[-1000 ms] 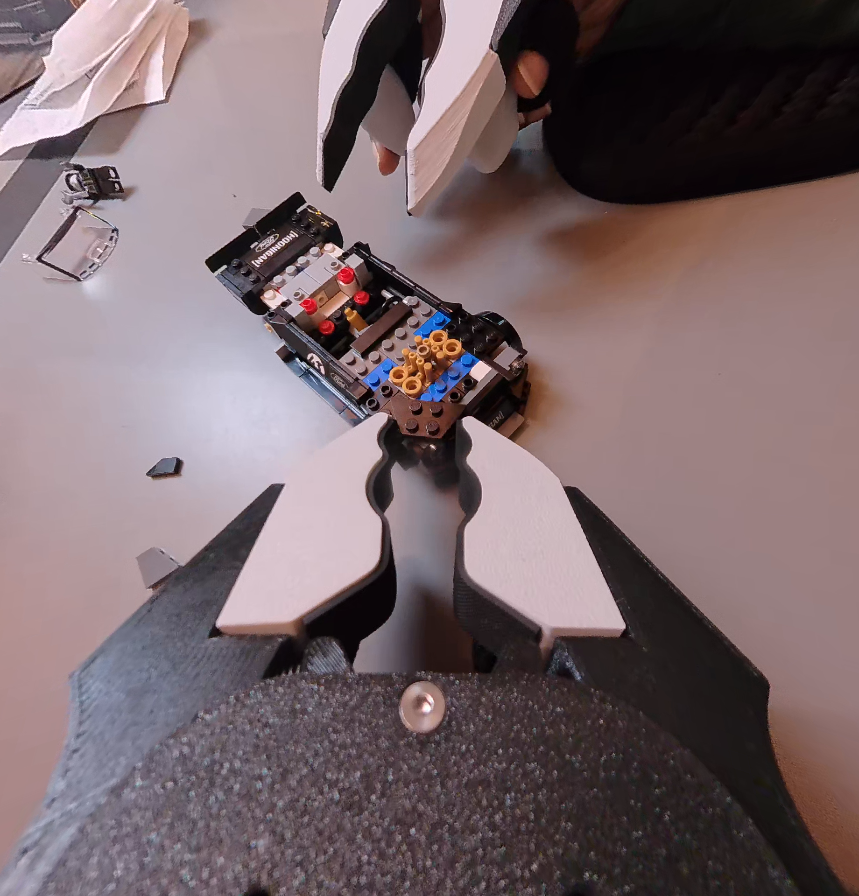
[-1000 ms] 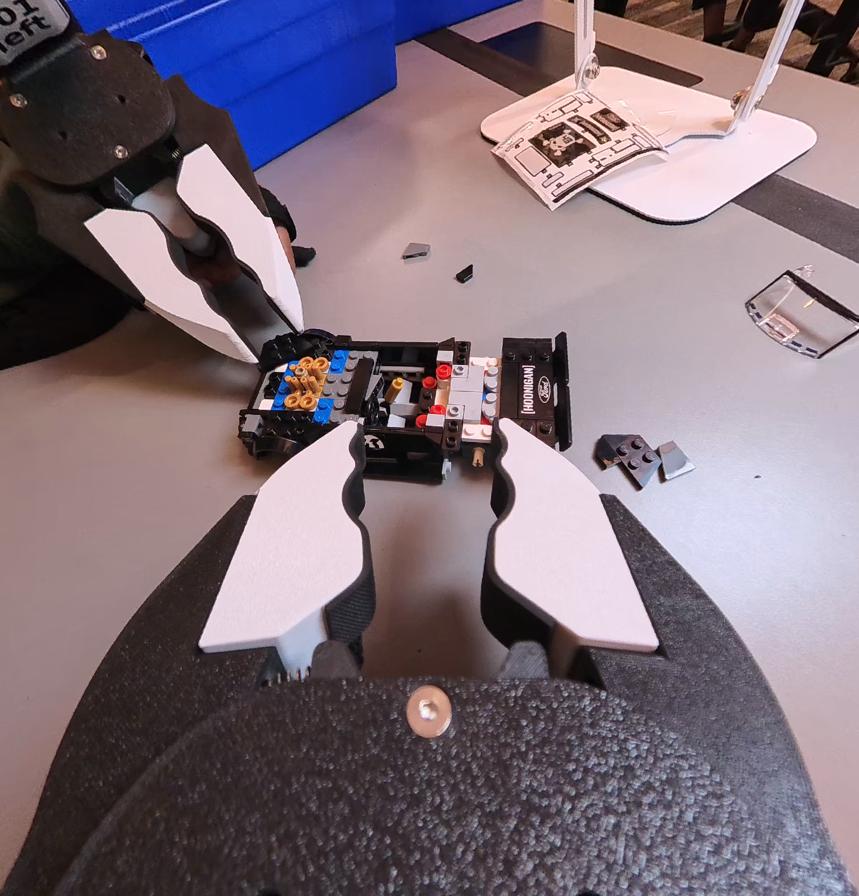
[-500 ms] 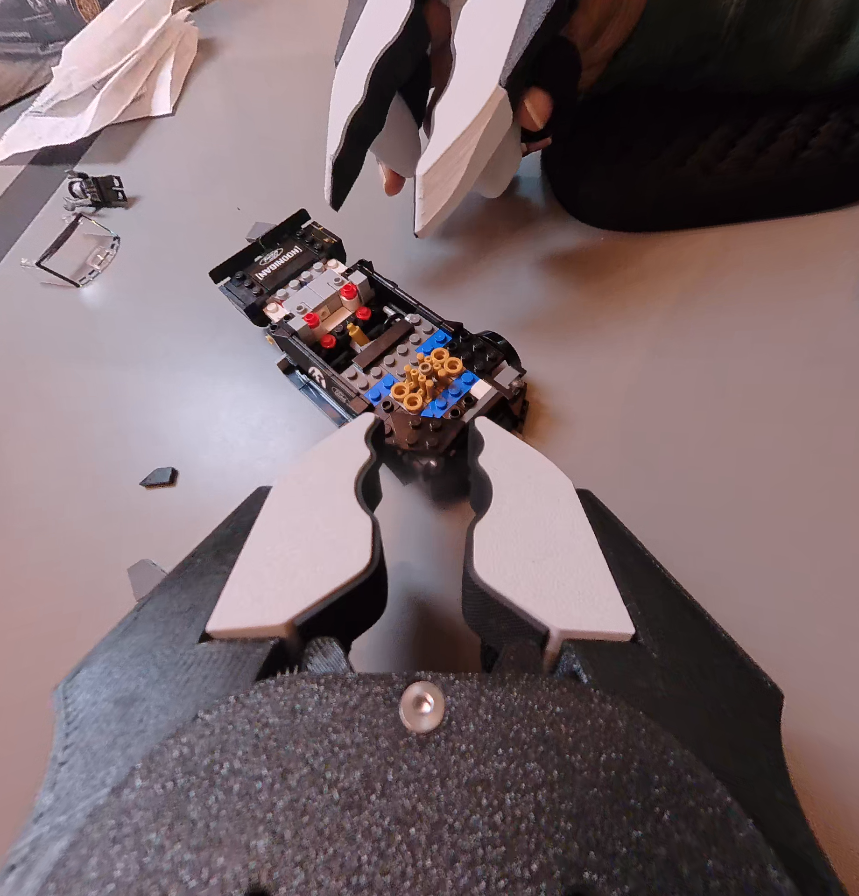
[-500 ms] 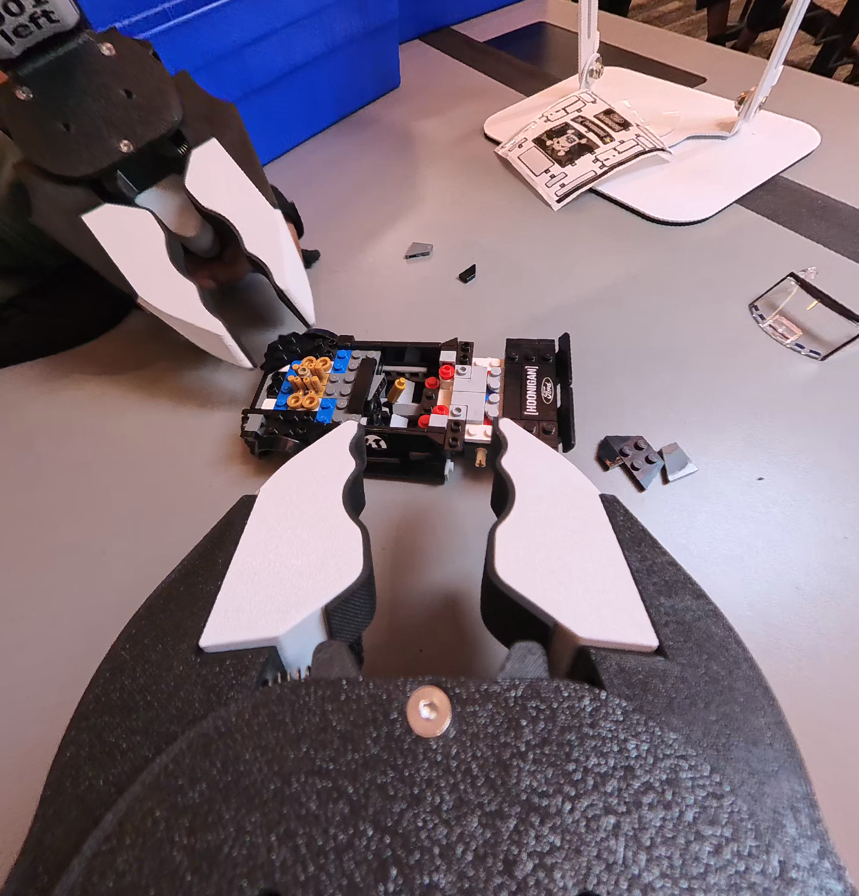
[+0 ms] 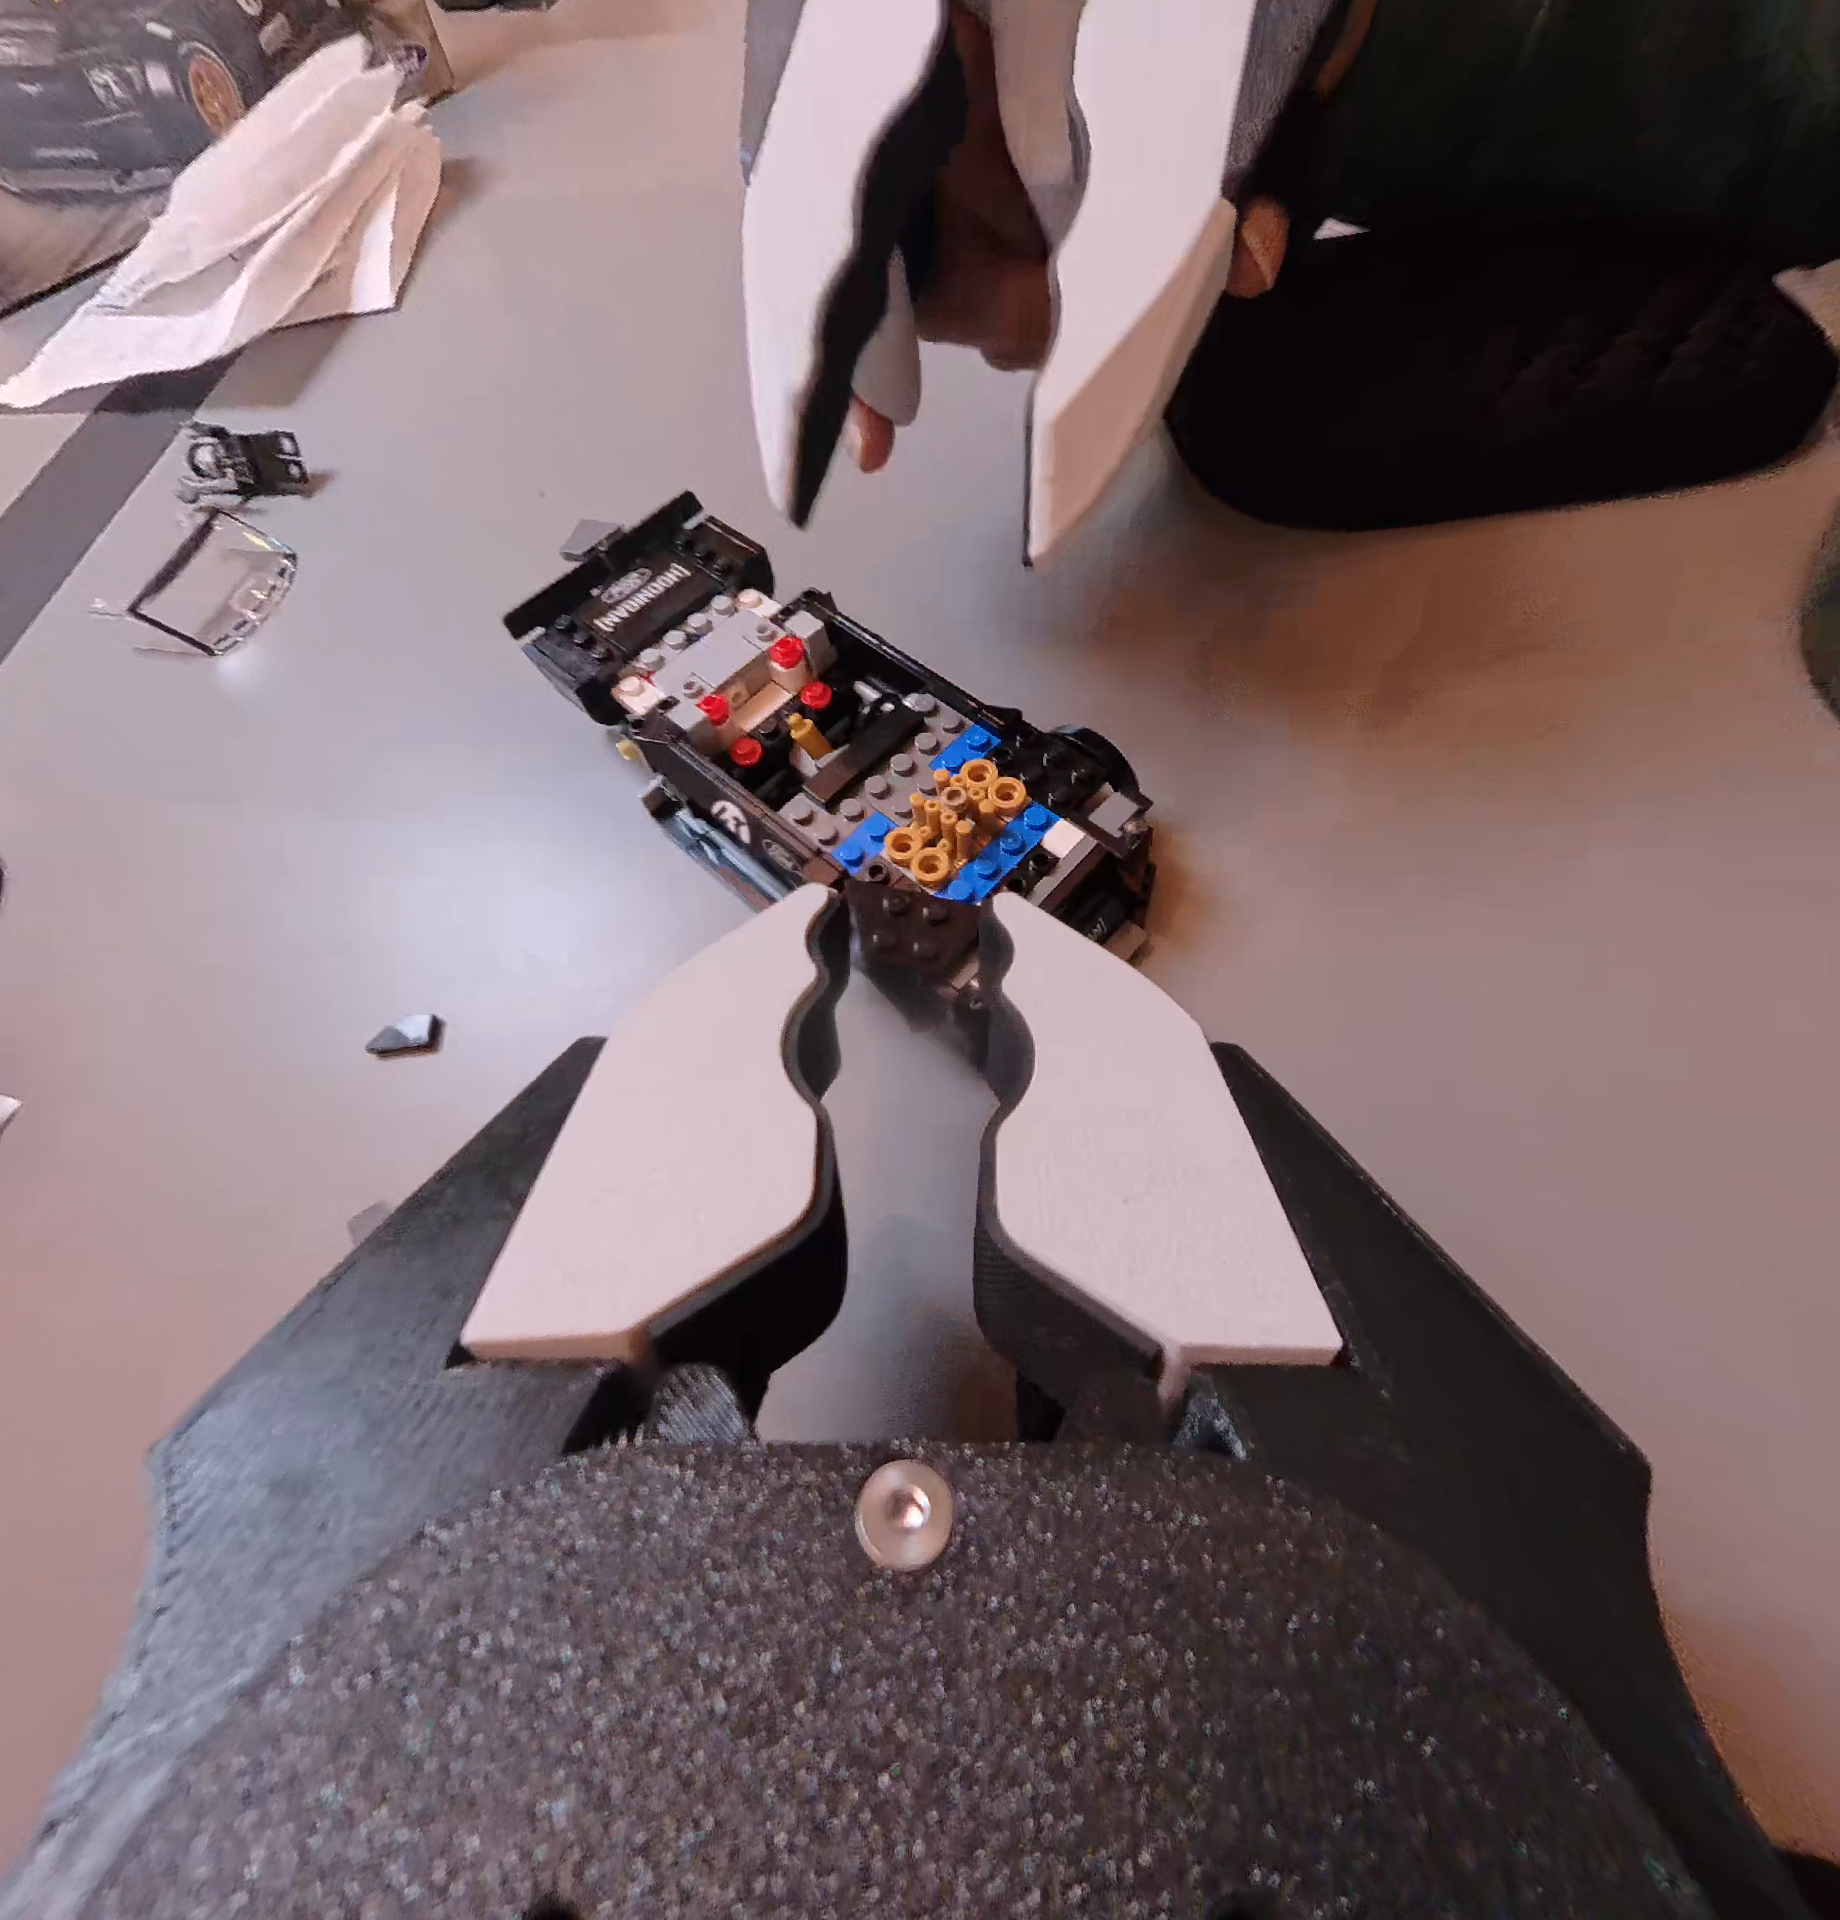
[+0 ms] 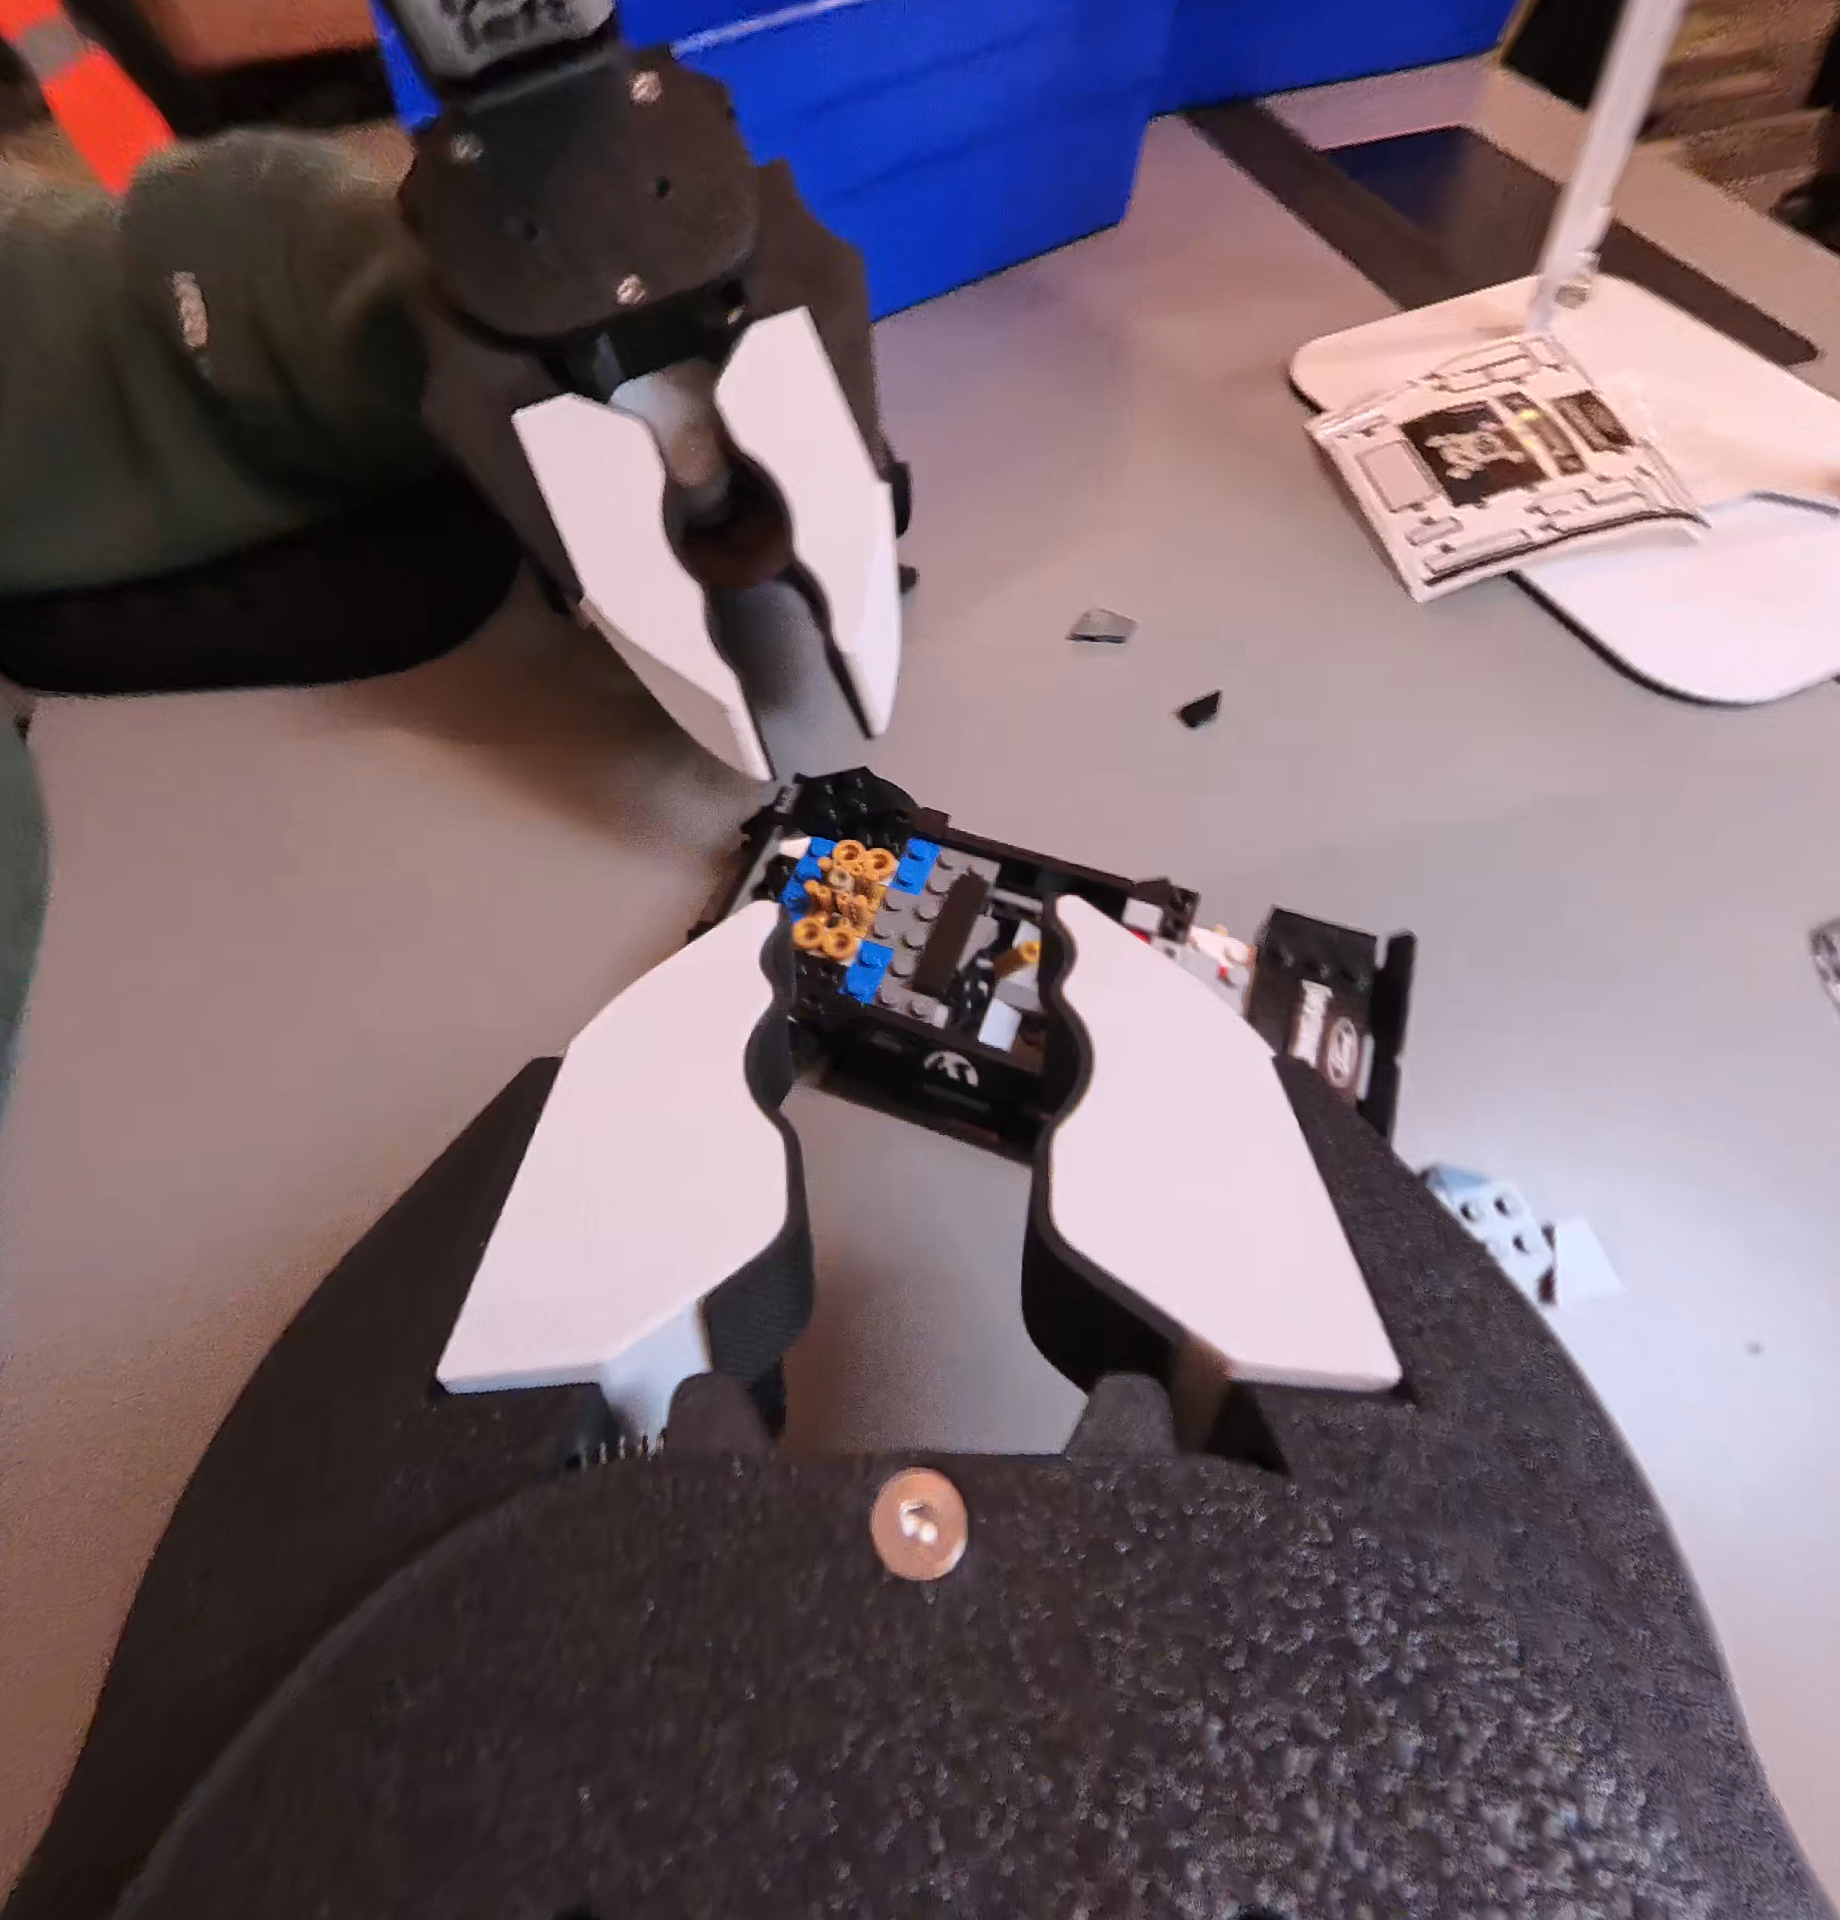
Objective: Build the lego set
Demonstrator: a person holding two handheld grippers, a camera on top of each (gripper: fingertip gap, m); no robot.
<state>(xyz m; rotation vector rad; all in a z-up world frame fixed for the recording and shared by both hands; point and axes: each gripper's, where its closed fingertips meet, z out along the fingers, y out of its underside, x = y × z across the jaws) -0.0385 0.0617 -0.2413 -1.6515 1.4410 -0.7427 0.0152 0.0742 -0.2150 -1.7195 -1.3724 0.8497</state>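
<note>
The half-built black lego car point(image 5: 791, 748) lies on the grey table, with blue plates and gold engine parts at the near end. My left gripper point(image 5: 911, 914) is open a little, its tips over the car's dark front plate point(image 5: 911, 930). In the right wrist view the left gripper point(image 6: 817, 743) hangs just above the car's front point(image 6: 843, 800) with nothing between its tips. My right gripper point(image 6: 911, 925) is open, its fingers straddling the car's middle point(image 6: 947, 966) from the side. It also shows in the left wrist view point(image 5: 916, 530), beyond the car.
A clear windscreen piece point(image 5: 215, 582) and a small black part point(image 5: 246, 457) lie far left. Small dark tiles point(image 6: 1103, 623) and loose plates point(image 6: 1498, 1226) lie around the car. A white stand base point(image 6: 1726, 623) with a printed sheet point(image 6: 1487, 457), a blue bin point(image 6: 947, 135) and crumpled paper point(image 5: 272, 229) ring the area. My right fingertips sit around 7 centimeters from my left ones.
My right gripper has moved forward over the car, so its fingers now straddle the middle. My left gripper has shifted slightly at the car's front. Neither jaw opening has changed.
</note>
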